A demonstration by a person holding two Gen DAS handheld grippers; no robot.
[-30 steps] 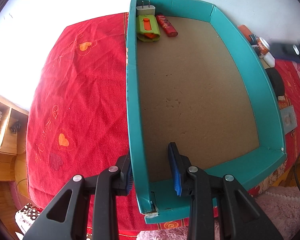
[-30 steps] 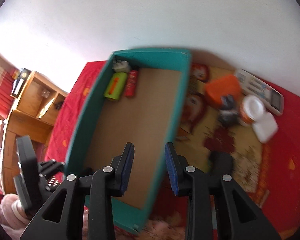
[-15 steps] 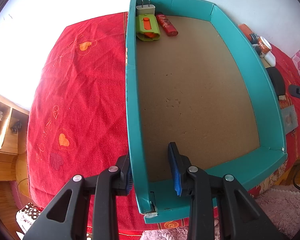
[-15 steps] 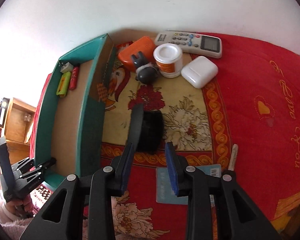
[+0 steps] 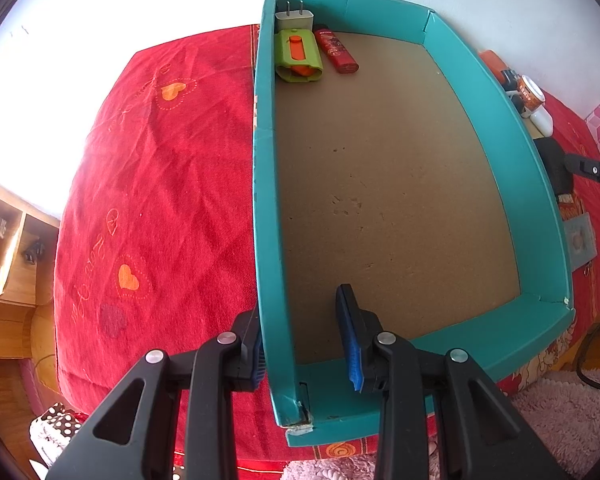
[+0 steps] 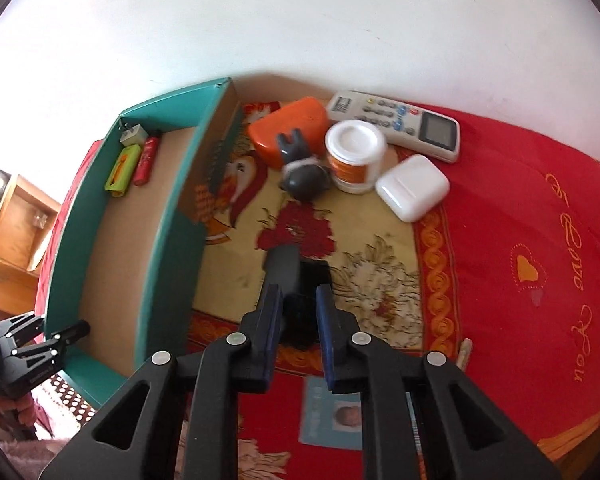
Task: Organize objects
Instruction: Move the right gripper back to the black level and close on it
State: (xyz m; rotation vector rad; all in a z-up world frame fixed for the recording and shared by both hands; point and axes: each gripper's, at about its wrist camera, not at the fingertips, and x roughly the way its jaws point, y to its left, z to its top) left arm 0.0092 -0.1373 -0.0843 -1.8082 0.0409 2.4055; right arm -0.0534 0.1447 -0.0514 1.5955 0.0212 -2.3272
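Your left gripper (image 5: pixel 304 344) straddles the left wall of the teal box (image 5: pixel 266 208) near its front corner; one finger sits outside the wall, the other inside over the cardboard floor, and the fingers are spread apart with a gap on the inner side, so nothing is clamped. Inside the box you have three things, all packed into the far left corner: one white plug adapter (image 5: pixel 294 19), one green and orange cutter (image 5: pixel 298 55) and one red lighter (image 5: pixel 336 50).

Your right gripper (image 6: pixel 298 328) hovers low over one black object (image 6: pixel 300 280) lying on the floral cloth (image 6: pixel 372 256); its fingers are parted on either side of it, and whether they touch it you cannot tell from this view. Beyond, five things cluster near the wall: one orange case (image 6: pixel 288 128), one grey figurine (image 6: pixel 302 168), one white jar (image 6: pixel 354 156), one remote control (image 6: pixel 400 124) and one white earbud case (image 6: pixel 412 188). One ID card (image 6: pixel 334 412) lies beneath the right gripper on the red tabletop cover (image 6: pixel 540 208); one key (image 6: pixel 464 354) lies just beside it.
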